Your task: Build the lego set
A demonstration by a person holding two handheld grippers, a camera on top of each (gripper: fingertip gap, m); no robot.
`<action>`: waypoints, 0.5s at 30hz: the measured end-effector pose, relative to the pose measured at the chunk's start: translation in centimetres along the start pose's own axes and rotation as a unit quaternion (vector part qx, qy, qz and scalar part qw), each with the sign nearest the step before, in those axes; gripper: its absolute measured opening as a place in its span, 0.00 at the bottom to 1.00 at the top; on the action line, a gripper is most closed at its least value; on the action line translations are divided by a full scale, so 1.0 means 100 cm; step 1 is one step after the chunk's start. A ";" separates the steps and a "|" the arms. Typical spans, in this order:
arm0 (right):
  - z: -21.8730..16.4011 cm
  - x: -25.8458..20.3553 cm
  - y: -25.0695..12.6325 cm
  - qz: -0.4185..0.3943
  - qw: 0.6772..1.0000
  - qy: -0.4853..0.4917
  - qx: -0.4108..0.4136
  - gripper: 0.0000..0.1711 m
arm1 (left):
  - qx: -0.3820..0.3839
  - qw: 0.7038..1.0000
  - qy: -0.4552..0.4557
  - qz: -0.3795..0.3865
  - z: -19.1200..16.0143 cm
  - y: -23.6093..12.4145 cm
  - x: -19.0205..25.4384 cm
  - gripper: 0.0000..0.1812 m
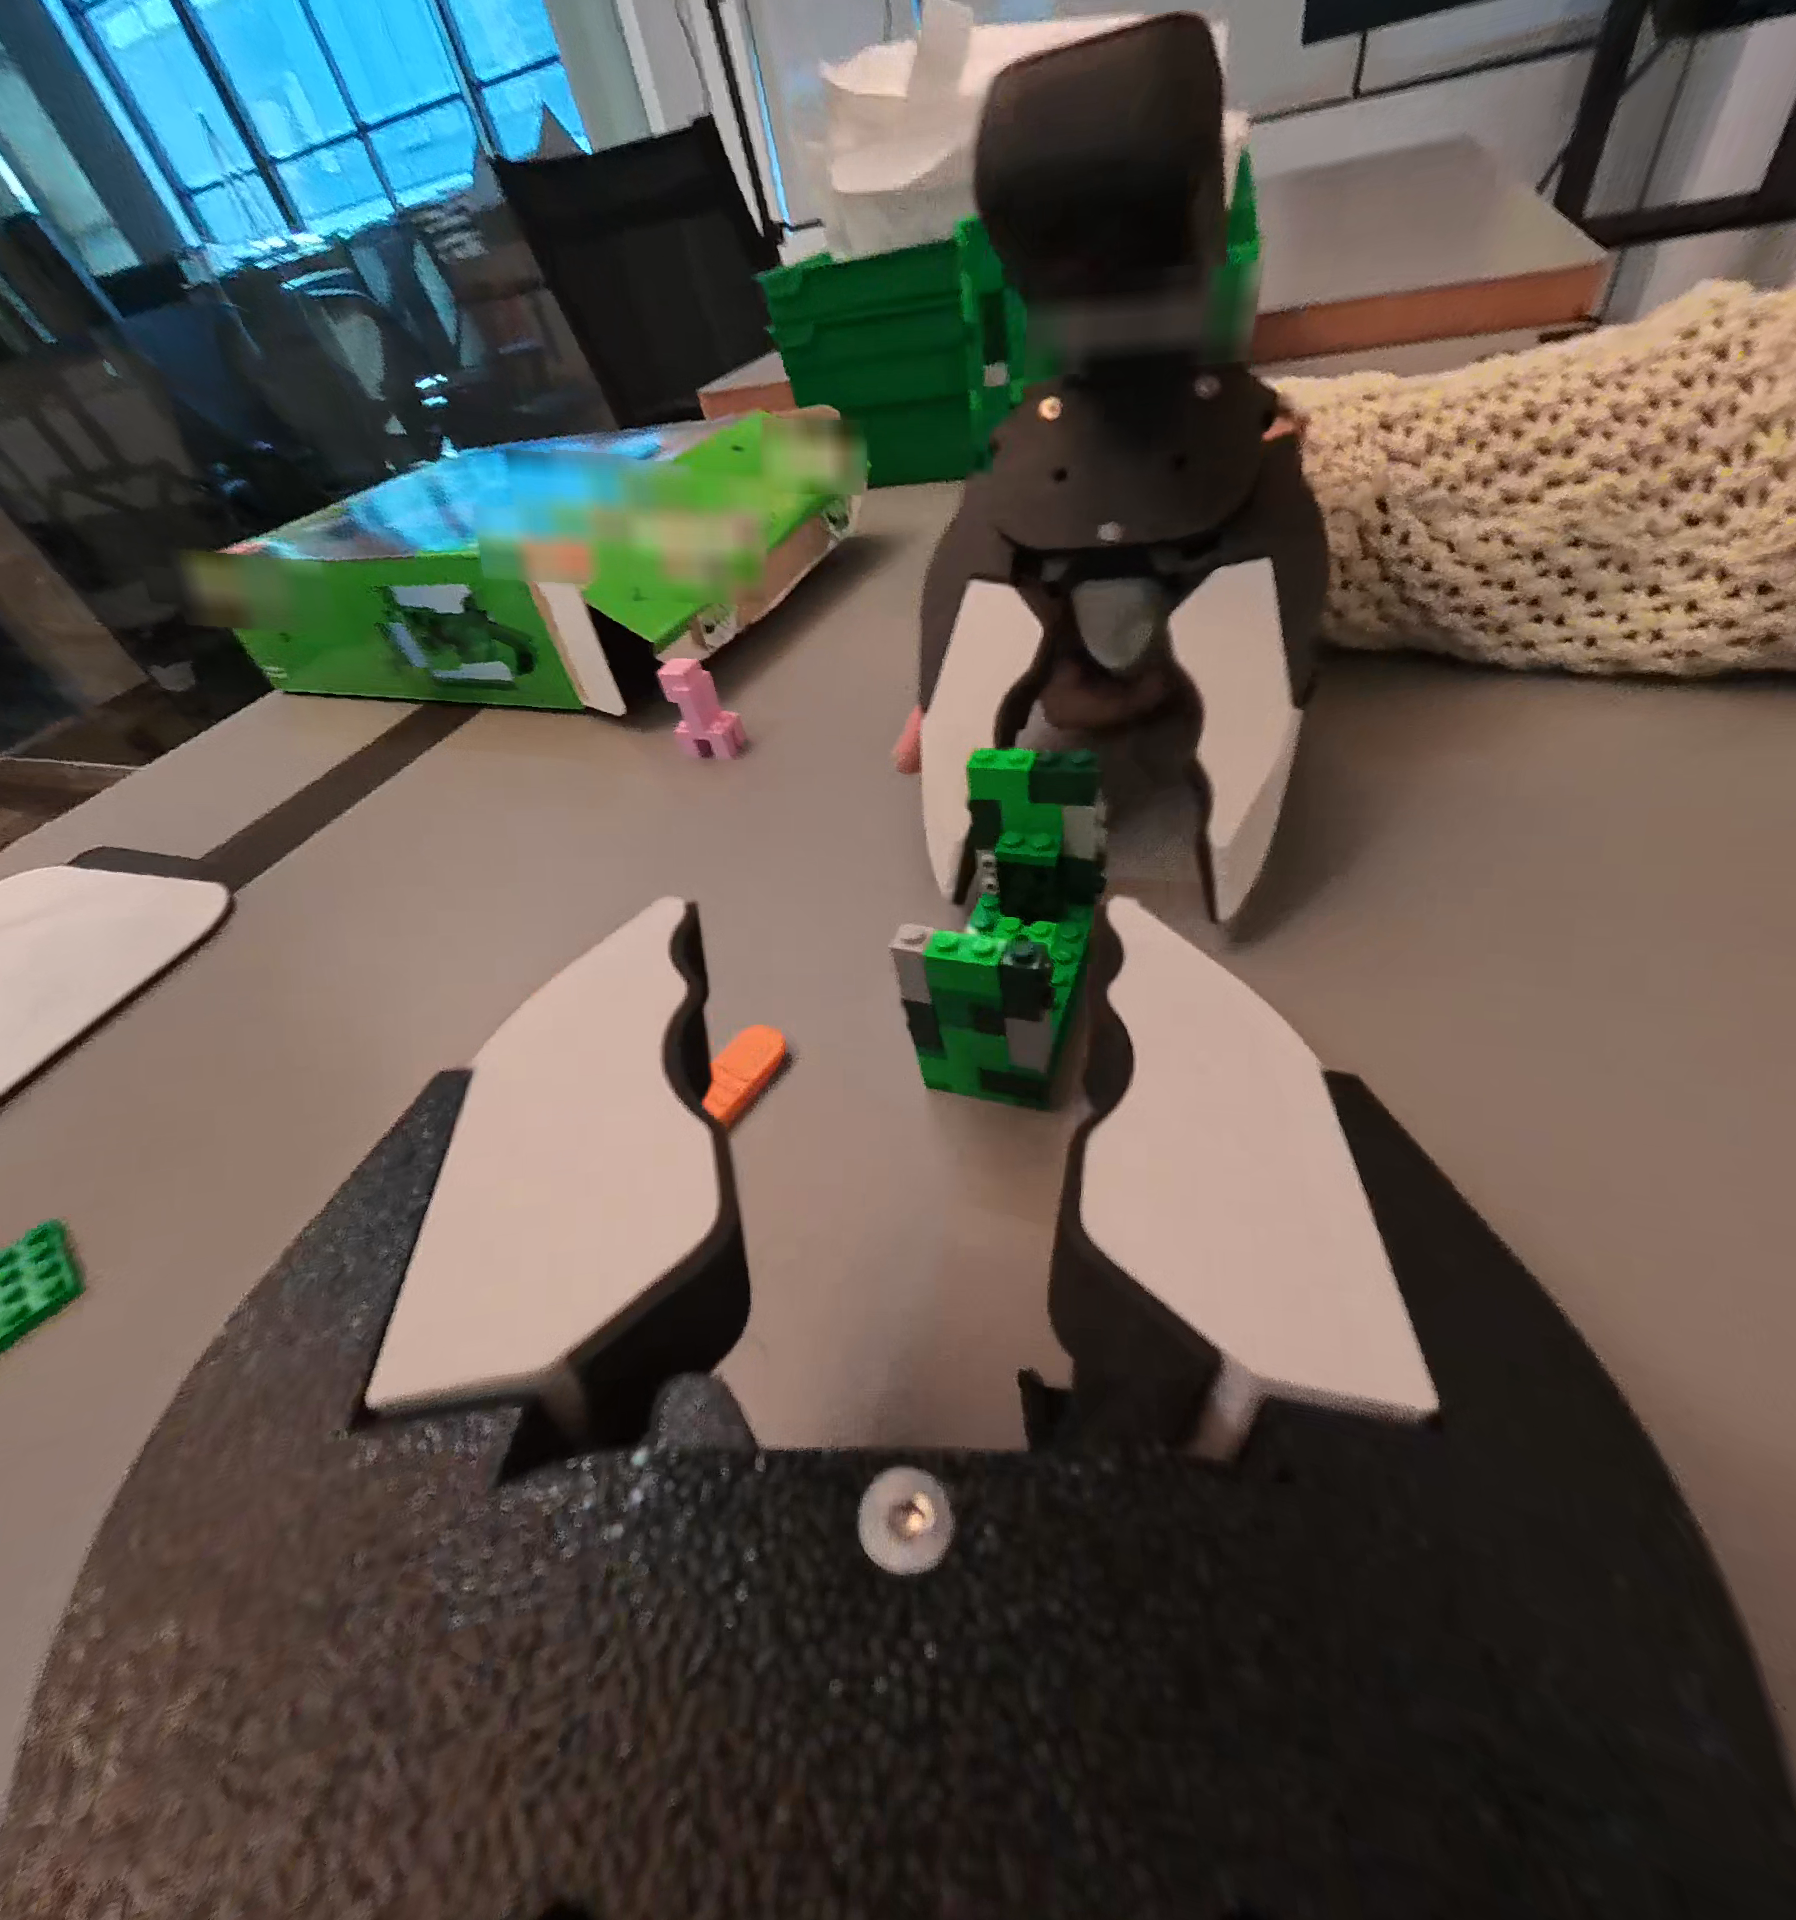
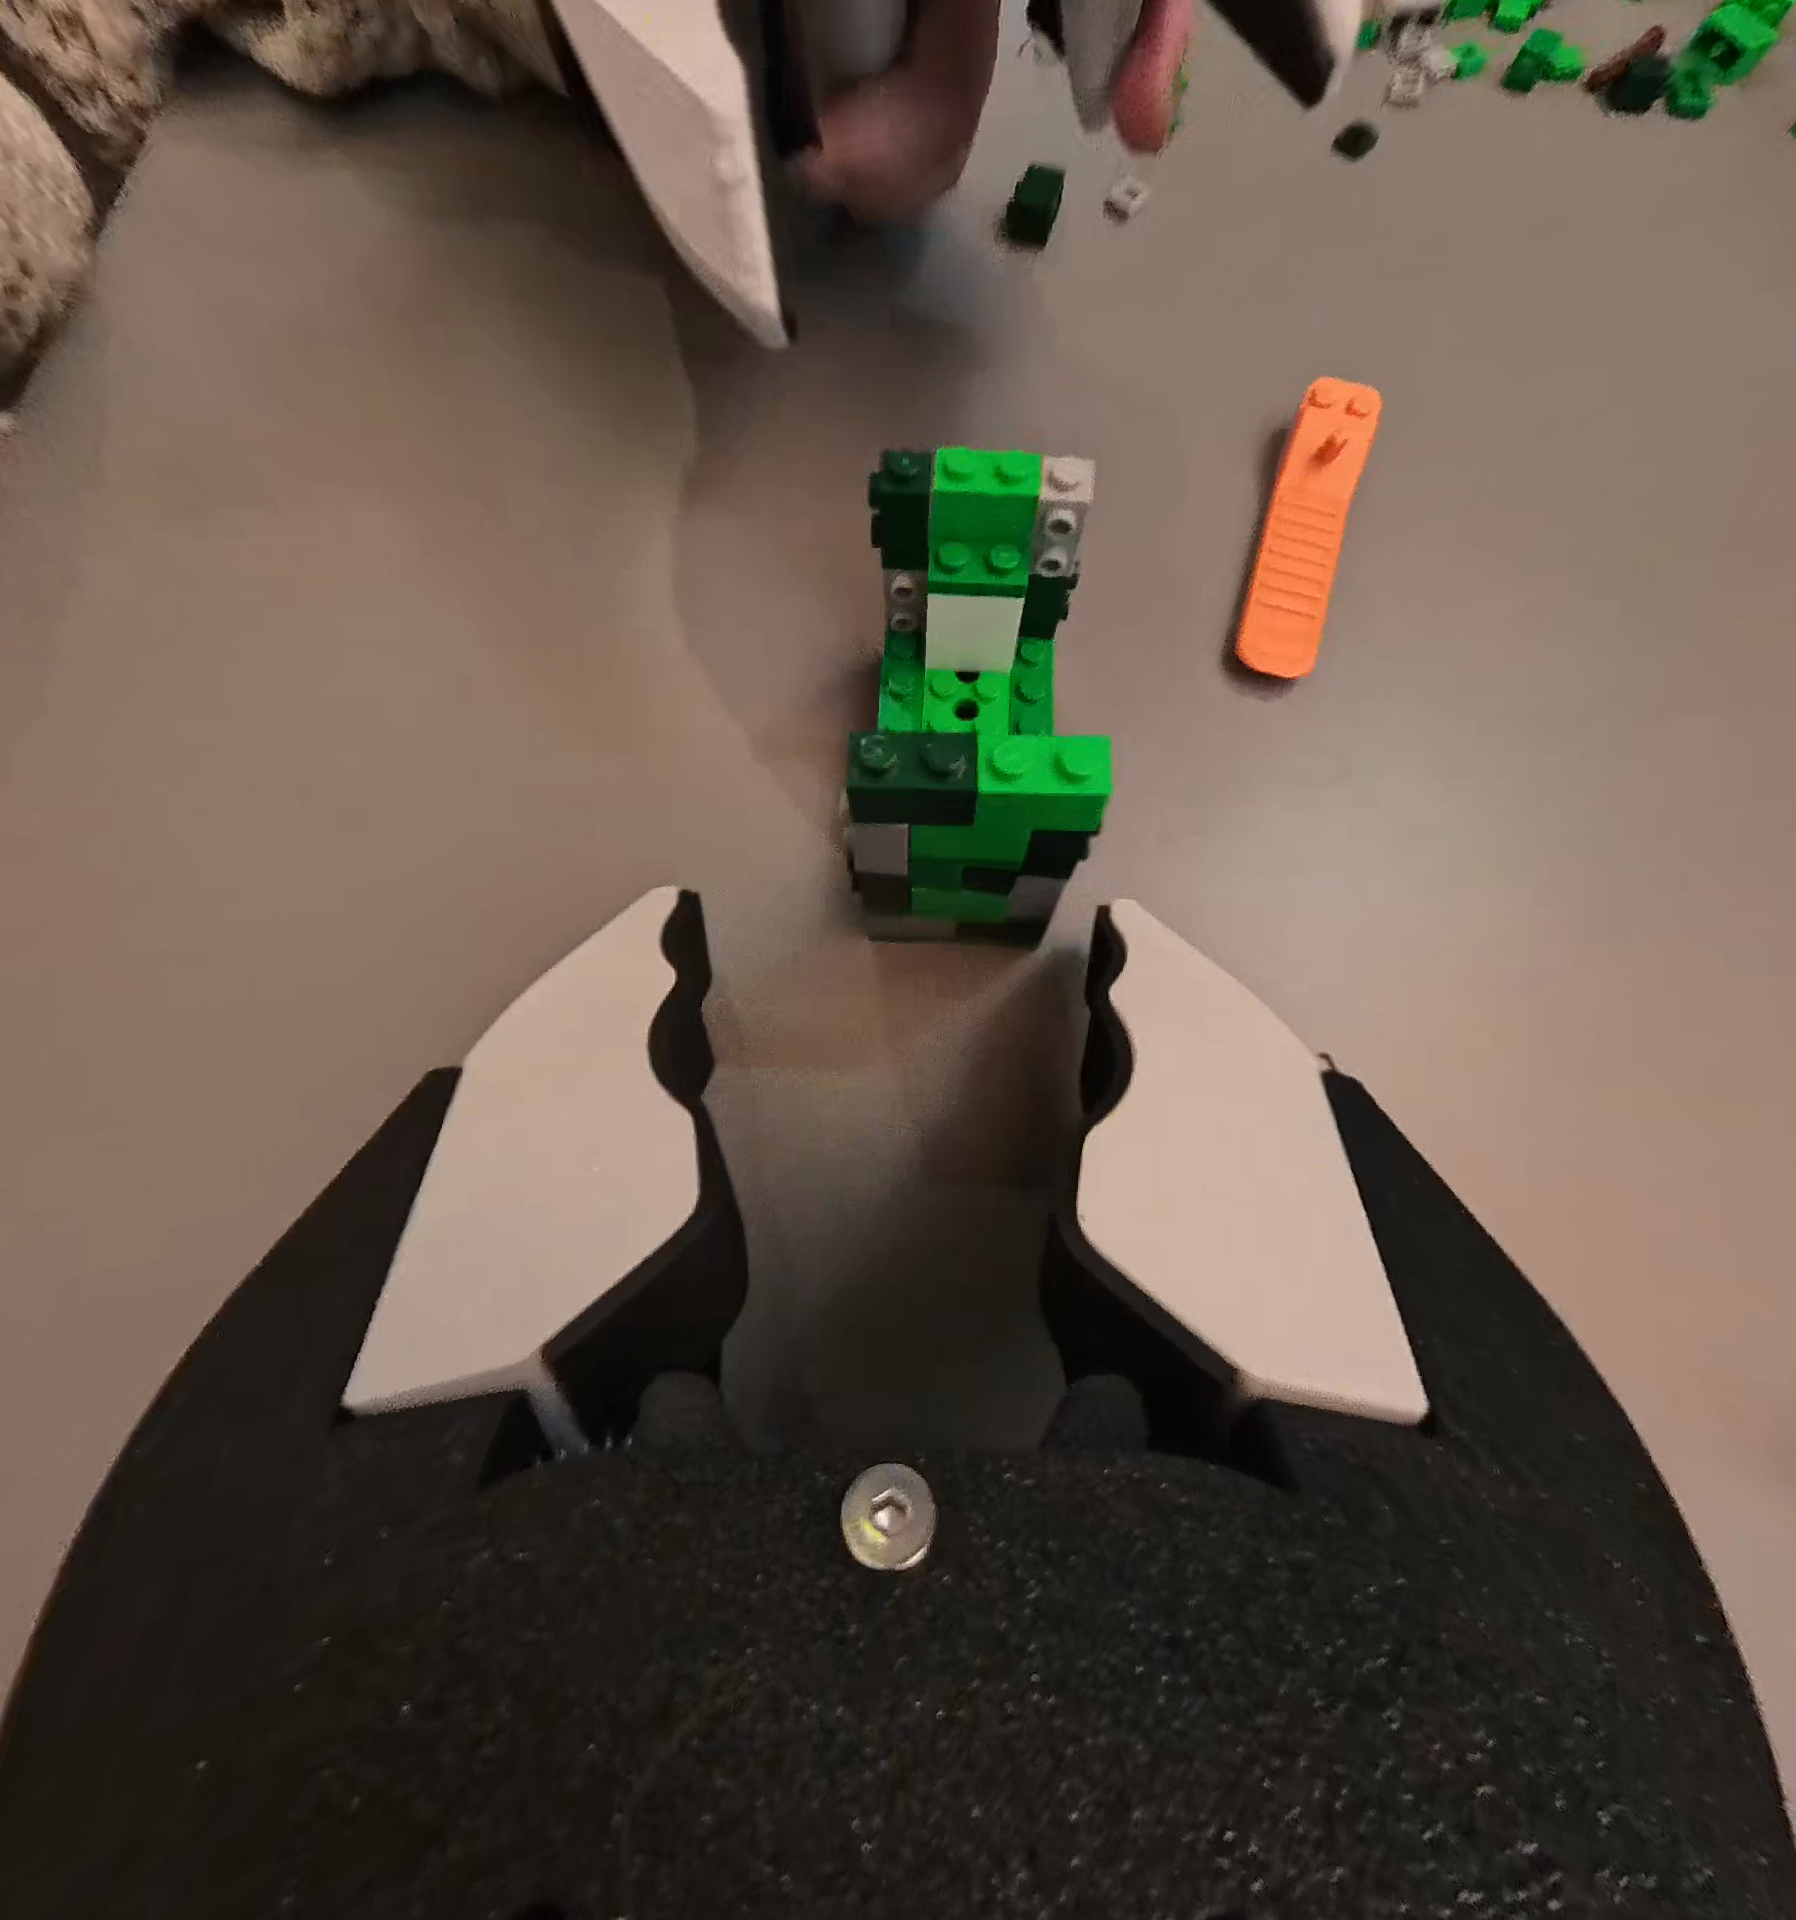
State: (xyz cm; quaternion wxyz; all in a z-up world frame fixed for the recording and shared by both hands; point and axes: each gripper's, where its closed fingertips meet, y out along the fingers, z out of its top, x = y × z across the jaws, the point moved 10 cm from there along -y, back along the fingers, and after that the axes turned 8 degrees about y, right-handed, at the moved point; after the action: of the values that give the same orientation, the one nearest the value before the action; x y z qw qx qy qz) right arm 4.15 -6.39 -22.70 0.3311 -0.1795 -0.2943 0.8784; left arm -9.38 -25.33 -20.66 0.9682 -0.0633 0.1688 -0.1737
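A green, dark green and grey lego build (image 1: pixel 998 997) stands on the grey table (image 1: pixel 561 831): two short towers joined by a lower middle part. My left gripper (image 1: pixel 902 925) is open and empty. Its right fingertip (image 1: pixel 1117 935) is close beside the near tower; I cannot tell if they touch. My right gripper (image 1: pixel 1091 894) faces it from the far side, open, its tips either side of the far tower. In the right wrist view the build (image 2: pixel 977 727) stands just beyond my open right gripper (image 2: pixel 896 914), and a left gripper finger (image 2: pixel 696 177) shows at the top.
An orange brick separator (image 1: pixel 743 1070) (image 2: pixel 1304 530) lies beside the build. A pink figure (image 1: pixel 702 712) stands by the green box (image 1: pixel 458 613). A green plate (image 1: pixel 0 1299) lies at the left. A knitted blanket (image 1: pixel 1600 478), loose bricks (image 2: pixel 1600 62) and a dark green brick (image 2: pixel 1034 203) lie around. My hands' fingertips stand some 10 cm from each other. The orange brick separator (image 1: pixel 743 1070) is about equally far from each gripper, around 8 cm. My right wrist view (image 2: pixel 1270 620) looks at it from another angle.
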 end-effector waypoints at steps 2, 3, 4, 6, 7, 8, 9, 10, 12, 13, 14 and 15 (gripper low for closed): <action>-0.001 0.003 -0.011 0.015 0.999 0.017 0.046 0.40 | 0.013 1.000 -0.014 0.022 0.000 -0.003 -0.004 0.39; -0.001 0.005 -0.016 0.024 0.997 0.028 0.074 0.39 | 0.019 0.999 -0.022 0.032 -0.001 -0.004 -0.006 0.39; -0.001 0.007 -0.022 0.031 0.994 0.039 0.102 0.37 | 0.024 0.998 -0.030 0.040 -0.001 -0.005 -0.008 0.38; -0.001 0.012 -0.030 0.026 0.986 0.056 0.156 0.31 | 0.032 0.997 -0.041 0.051 -0.001 -0.007 -0.011 0.37; -0.001 0.015 -0.034 0.009 0.980 0.062 0.188 0.29 | 0.035 0.997 -0.044 0.061 -0.001 -0.008 -0.012 0.36; 0.000 0.018 -0.038 -0.016 0.972 0.067 0.222 0.26 | 0.037 0.996 -0.045 0.072 -0.002 -0.009 -0.013 0.35; 0.000 0.021 -0.041 -0.043 0.963 0.069 0.256 0.24 | 0.038 0.995 -0.046 0.082 -0.002 -0.010 -0.013 0.35; 0.000 0.023 -0.044 -0.074 0.953 0.069 0.285 0.21 | 0.039 0.994 -0.046 0.088 -0.002 -0.010 -0.014 0.34; -0.001 0.026 -0.049 -0.154 0.929 0.070 0.329 0.17 | 0.040 0.994 -0.046 0.095 -0.002 -0.010 -0.015 0.32; -0.002 0.027 -0.051 -0.199 0.912 0.073 0.350 0.15 | 0.040 0.993 -0.046 0.097 -0.002 -0.010 -0.015 0.32; -0.003 0.027 -0.054 -0.229 0.898 0.073 0.367 0.13 | 0.040 0.993 -0.044 0.099 -0.002 -0.010 -0.014 0.32; -0.005 0.026 -0.055 -0.246 0.889 0.070 0.380 0.09 | 0.039 0.993 -0.043 0.101 -0.002 -0.010 -0.014 0.31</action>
State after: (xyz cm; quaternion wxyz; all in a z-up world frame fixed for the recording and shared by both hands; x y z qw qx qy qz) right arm 5.13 -1.04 -19.86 0.5989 -0.0233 0.0509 0.7989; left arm -11.04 -25.80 -20.23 0.9888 -0.0157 0.1258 -0.0786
